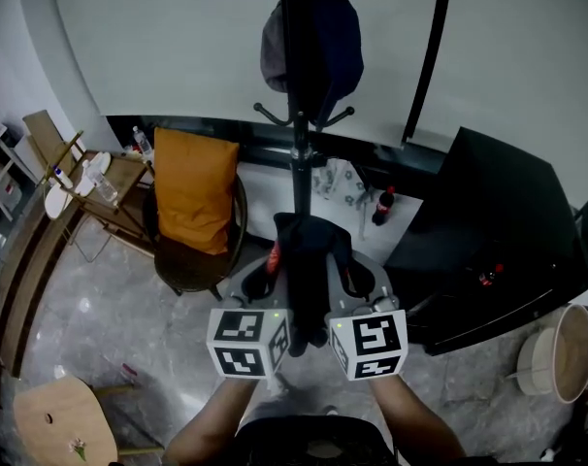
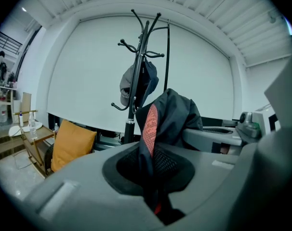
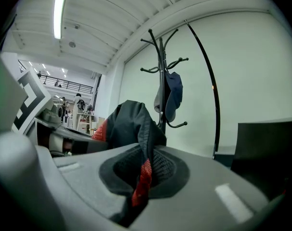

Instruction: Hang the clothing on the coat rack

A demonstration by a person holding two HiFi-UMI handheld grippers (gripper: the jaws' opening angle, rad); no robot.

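The left gripper (image 1: 267,265) and right gripper (image 1: 350,265) share one build: broad, rounded shells of smooth light-grey moulded plastic. At the 6 o'clock end of each sits a white cube (image 1: 247,343) printed with black square markers, and a small green light (image 1: 274,316) glows near its upper edge. In the gripper views each shell dips into an oval black recess (image 2: 172,165) lined with dark mesh, and a pale rectangular patch (image 3: 231,198) marks one jaw face. At 6 o'clock the person wears a dark top (image 1: 275,447); the forearms (image 1: 207,435) are unsleeved.
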